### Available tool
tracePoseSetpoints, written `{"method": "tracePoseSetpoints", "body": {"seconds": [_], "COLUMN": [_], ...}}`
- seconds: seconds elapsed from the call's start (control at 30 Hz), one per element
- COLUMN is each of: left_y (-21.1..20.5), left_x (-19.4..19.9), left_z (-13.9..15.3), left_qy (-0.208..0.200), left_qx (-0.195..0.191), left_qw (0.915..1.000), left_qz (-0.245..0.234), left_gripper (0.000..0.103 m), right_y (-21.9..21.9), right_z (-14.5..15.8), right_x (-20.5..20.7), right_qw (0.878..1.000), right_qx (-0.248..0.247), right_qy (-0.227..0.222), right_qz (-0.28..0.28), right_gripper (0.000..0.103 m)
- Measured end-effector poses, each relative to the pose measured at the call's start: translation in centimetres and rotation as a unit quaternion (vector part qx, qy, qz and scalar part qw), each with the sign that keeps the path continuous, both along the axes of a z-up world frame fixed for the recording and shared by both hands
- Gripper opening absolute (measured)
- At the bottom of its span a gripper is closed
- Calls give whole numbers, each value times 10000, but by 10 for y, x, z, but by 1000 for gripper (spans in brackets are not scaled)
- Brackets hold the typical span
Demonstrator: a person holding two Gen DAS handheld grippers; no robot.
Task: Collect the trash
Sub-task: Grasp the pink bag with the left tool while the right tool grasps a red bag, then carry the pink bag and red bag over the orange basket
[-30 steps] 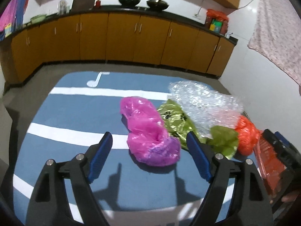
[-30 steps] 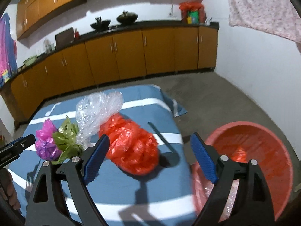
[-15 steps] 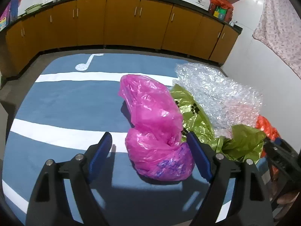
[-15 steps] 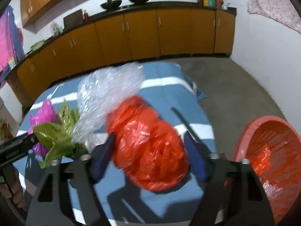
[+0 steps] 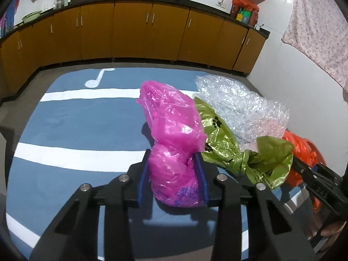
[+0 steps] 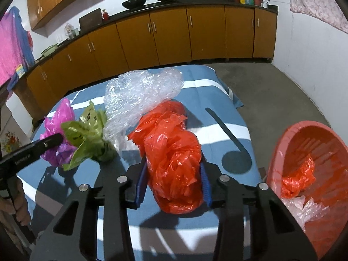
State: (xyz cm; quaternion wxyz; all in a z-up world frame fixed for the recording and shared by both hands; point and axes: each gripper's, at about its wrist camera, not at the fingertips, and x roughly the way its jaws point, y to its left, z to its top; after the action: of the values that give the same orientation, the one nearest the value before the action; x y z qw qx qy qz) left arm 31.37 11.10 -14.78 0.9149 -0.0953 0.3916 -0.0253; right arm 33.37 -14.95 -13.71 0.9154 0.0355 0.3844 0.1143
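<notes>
left claw (image 5: pixel 173 179) closing, pads on pink bag (image 5: pixel 171 139); right claw (image 6: pixel 173 181) closing, squeezing red bag (image 6: pixel 171 156); basket (image 6: pixel 280 158) at 3 o'clock.

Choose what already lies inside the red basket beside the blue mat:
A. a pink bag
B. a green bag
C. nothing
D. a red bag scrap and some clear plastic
D: in the right wrist view the basket holds a red bag scrap and clear plastic.
</notes>
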Motion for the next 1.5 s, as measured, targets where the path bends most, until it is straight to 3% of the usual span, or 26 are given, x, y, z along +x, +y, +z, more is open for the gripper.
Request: {"method": "tracePoseSetpoints", "body": {"seconds": [0.47, 0.67, 1.07, 1.5], "left_y": [22, 12, -50, -128], "left_x": [-65, -84, -105, -107], "left_z": [29, 46, 80, 87], "left_qy": [-331, -519, -929, -1018], "left_qx": [-61, -43, -206, -334], "left_qw": [9994, 9986, 9927, 9832], "left_qz": [121, -63, -737, -1475], "left_gripper": [38, 38, 38, 38], "right_y": [-8, -19, -70, -126], "right_z": [13, 24, 71, 84], "right_x": [-52, -72, -118, -149], "right_qw": [9999, 9996, 9915, 9760], "right_qx": [69, 128, 21, -236], "right_qy": [-85, -192, -931, -1219], "right_qz": [-55, -168, -910, -1789], "right_gripper": [41, 41, 41, 41]}}
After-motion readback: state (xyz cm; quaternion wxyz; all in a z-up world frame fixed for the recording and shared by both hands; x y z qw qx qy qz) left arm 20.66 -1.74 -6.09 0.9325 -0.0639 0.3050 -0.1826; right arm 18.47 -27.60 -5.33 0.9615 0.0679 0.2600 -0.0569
